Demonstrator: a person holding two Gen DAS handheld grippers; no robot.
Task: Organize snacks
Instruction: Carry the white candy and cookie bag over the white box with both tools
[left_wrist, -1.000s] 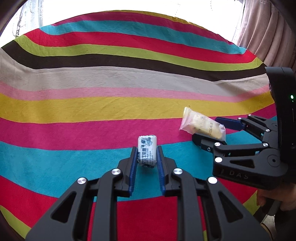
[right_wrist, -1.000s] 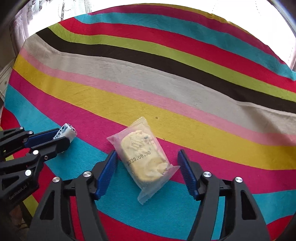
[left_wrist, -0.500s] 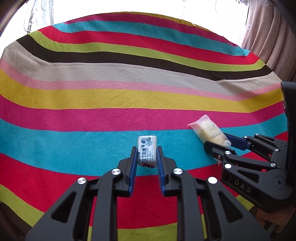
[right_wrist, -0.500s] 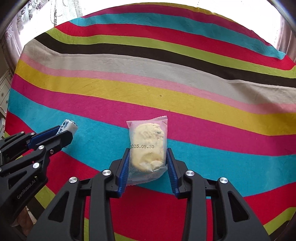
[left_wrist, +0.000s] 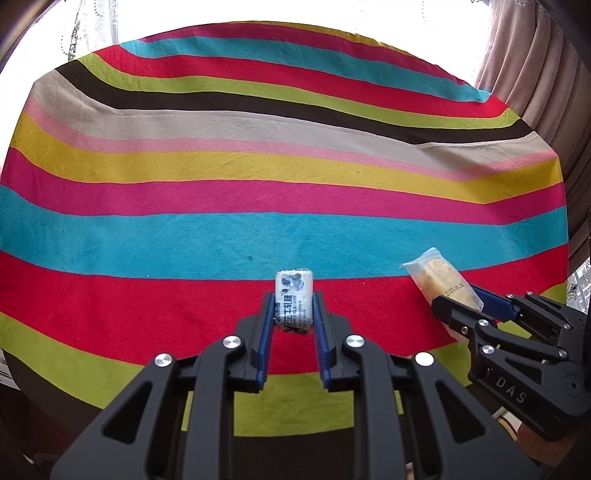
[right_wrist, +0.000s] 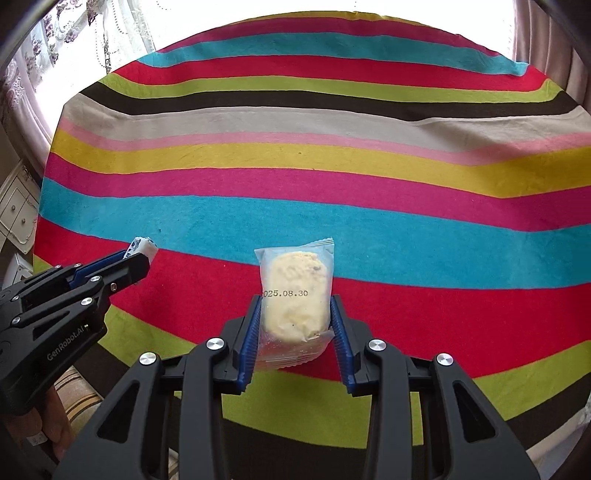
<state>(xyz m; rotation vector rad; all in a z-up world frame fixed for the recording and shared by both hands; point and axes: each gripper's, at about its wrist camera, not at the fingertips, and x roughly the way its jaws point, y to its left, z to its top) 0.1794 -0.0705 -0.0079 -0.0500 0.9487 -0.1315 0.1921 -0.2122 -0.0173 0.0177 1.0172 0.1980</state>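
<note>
Blue-padded fingers (left_wrist: 269, 325) of the left gripper (left_wrist: 294, 314) stand narrow in the left wrist view, clamped on a small white snack packet (left_wrist: 293, 304) with dark blue print. The packet sits upright between the pads at their tips, its top poking out beyond them toward twelve o'clock and its lower end hanging clear above the red stripe of the striped cloth (left_wrist: 258, 192). At about three o'clock from it, well apart, the right gripper (left_wrist: 460, 301) comes in from the picture's right edge, its jaws closed on a clear-wrapped yellow biscuit (left_wrist: 439, 282) that juts out toward ten o'clock. A beige curtain (left_wrist: 535, 74) hangs at one o'clock beyond the cloth.

In the right wrist view, the right gripper (right_wrist: 295, 321) has its jaws drawn in on the clear-wrapped yellow biscuit (right_wrist: 295, 295). The wrapper stands upright, pinched on both sides by the blue pads (right_wrist: 251, 332); a printed date shows across its face, its sealed top edge reaches toward twelve o'clock, and its crumpled lower end sinks between the fingers. It is held above the cloth's (right_wrist: 332, 166) red stripe. At nine o'clock the left gripper (right_wrist: 142, 256) reaches in, the small white snack packet (right_wrist: 144, 246) just showing at its tips. A hand (right_wrist: 33, 432) grips its handle at eight o'clock. Pale cabinet drawers (right_wrist: 16, 214) stand at the left edge.
</note>
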